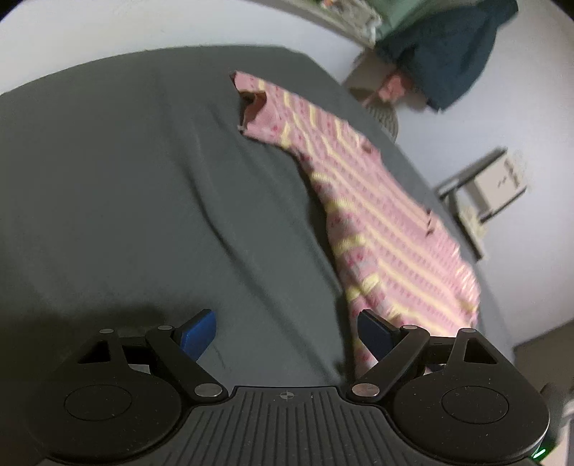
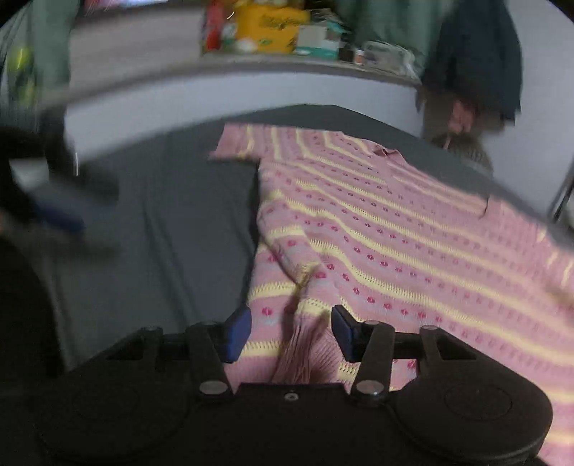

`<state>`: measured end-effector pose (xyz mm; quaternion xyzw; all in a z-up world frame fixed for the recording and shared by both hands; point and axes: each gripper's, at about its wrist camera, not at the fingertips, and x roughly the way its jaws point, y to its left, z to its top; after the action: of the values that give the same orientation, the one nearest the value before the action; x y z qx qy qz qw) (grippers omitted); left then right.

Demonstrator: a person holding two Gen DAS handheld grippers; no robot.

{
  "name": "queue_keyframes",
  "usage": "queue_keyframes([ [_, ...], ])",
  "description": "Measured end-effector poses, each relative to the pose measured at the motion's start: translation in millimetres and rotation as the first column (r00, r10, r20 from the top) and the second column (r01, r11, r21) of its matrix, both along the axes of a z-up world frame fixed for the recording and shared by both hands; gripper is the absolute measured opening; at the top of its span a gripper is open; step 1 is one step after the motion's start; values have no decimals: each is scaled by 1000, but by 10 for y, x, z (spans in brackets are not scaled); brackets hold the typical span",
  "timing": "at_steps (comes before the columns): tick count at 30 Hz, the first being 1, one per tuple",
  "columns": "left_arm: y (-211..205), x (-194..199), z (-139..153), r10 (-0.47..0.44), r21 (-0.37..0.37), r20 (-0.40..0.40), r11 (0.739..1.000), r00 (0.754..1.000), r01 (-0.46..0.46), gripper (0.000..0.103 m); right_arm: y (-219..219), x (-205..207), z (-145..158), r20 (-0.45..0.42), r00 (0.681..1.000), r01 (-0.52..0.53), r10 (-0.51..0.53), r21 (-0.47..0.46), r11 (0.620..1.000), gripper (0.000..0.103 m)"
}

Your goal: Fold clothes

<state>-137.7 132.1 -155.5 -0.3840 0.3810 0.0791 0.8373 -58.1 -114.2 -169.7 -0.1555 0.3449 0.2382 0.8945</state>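
Observation:
A pink knitted sweater (image 1: 380,215) with yellow stripes and red dots lies spread on a dark grey cloth-covered table (image 1: 125,179). My left gripper (image 1: 287,333) is open and empty above the grey cloth, just left of the sweater's near edge. In the right wrist view the sweater (image 2: 394,229) fills the right half, one sleeve reaching to the far left. My right gripper (image 2: 290,331) is open above the sweater's near hem, with a raised fold of the fabric between its fingers. The left gripper shows blurred at the left edge (image 2: 53,211).
A dark blue jacket (image 1: 448,53) hangs on the wall at the far right. A shelf with boxes and bottles (image 2: 272,32) runs behind the table. A white box on a stand (image 1: 495,186) is beside the table's right edge.

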Motion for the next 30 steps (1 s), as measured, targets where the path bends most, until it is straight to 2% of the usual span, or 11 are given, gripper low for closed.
queue_keyframes([
  [2,49,-17,-56,29,-46,14,999,999,-28,87,77,72,-78,16,999,38,-37,-44,998,35],
  [5,112,-29,-140,65,-118,28,991,998,-61,87,12,220,-89,-38,994,99,-99,4,995,6],
  [8,155,6,-205,68,-165,40,984,997,-60,87,-195,213,93,-127,991,75,-53,179,981,6],
  [10,198,74,-197,66,-184,65,981,996,-53,87,-344,175,282,-257,964,43,74,422,906,6],
  [12,262,196,-180,108,-166,120,982,987,-87,87,-383,178,358,-342,924,52,171,556,830,6],
  [15,363,496,-197,147,-145,142,981,979,-126,103,-299,216,324,-375,901,74,218,627,775,6],
  [18,443,890,-280,121,-168,138,981,983,-97,103,-290,283,174,-439,864,156,247,700,697,6],
  [21,503,1270,-396,96,-221,137,973,986,-64,103,-272,247,75,-475,833,191,282,727,660,6],
  [25,581,1705,-580,127,-239,101,966,987,-100,102,-189,211,39,-473,826,148,306,706,693,6],
  [29,644,1929,-653,192,-150,118,973,974,-174,100,-198,194,22,-473,827,133,302,688,714,6],
  [30,647,1970,-650,194,-131,123,975,973,-177,93,-198,193,7,-475,826,132,304,687,715,6],
])
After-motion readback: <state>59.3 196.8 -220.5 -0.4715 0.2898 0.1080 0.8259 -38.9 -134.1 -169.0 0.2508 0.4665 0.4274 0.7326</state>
